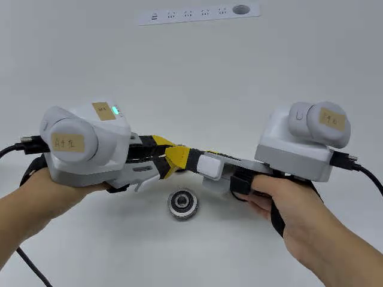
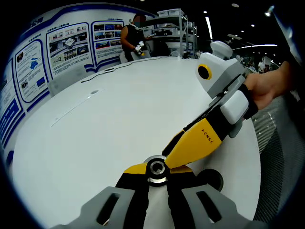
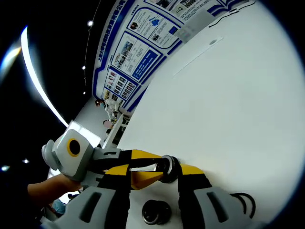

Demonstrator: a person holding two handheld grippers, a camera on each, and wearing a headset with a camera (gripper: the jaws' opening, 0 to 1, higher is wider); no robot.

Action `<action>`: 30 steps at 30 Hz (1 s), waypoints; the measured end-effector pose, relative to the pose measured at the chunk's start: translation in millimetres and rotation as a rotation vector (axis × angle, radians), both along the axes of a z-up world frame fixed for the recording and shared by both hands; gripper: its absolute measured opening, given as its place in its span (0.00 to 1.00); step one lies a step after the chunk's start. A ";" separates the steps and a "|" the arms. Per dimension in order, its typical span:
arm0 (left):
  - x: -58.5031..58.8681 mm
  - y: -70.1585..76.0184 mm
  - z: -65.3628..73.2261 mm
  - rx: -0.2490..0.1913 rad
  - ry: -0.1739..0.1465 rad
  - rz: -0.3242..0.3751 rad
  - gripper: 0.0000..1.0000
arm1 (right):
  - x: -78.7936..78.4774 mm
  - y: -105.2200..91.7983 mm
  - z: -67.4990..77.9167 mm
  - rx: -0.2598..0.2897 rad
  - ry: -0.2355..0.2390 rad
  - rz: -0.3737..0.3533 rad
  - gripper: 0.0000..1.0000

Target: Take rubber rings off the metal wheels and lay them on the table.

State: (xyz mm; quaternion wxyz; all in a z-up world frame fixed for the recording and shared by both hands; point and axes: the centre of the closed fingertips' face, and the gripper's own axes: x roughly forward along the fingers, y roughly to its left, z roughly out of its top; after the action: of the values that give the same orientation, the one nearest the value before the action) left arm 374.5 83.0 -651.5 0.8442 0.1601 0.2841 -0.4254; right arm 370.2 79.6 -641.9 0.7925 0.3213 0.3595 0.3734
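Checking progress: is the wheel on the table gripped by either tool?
No, in the head view the wheel lies free on the table with nothing touching it.

We carry two matching units. The left gripper [image 2: 156, 171] has a rounded white & pale-grey shell w/ a fat grey cylinder at the rear. Its jaws are blk w/ yellow tips, on grey arms. A tan tape label [image 1: 67, 142] w/ handwriting sits on the cylinder, and a 2nd lies on top beside a green LED [image 1: 114, 110]. A blk cable [image 1: 12, 148] leaves the back. The right gripper [image 3: 164, 172] has the same shell & blk/yellow jaws, w/ tiny blk lettering on one yellow tip, a white block behind it, one tan label & its own blk lead [image 1: 366, 174]. A blk strap [image 1: 276, 216] wraps our right hand [image 1: 293, 206], and another wraps our left hand [image 1: 57, 186].
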 end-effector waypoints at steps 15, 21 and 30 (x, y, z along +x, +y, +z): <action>0.2 -0.3 -0.7 0.001 0.000 0.000 0.13 | -4.6 3.4 -2.0 0.026 0.047 0.012 0.41; 0.3 -0.7 -1.1 0.003 0.000 -0.001 0.13 | -6.7 3.5 -1.1 0.044 0.074 0.010 0.42; 0.1 -0.9 -1.1 0.017 0.001 -0.008 0.13 | -8.0 7.3 0.0 -0.002 0.067 0.017 0.45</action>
State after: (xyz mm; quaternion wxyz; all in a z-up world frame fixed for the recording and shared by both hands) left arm 374.6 82.1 -652.6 0.8409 0.1682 0.2876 -0.4265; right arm 362.2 87.0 -642.0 0.7773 0.3297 0.3888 0.3687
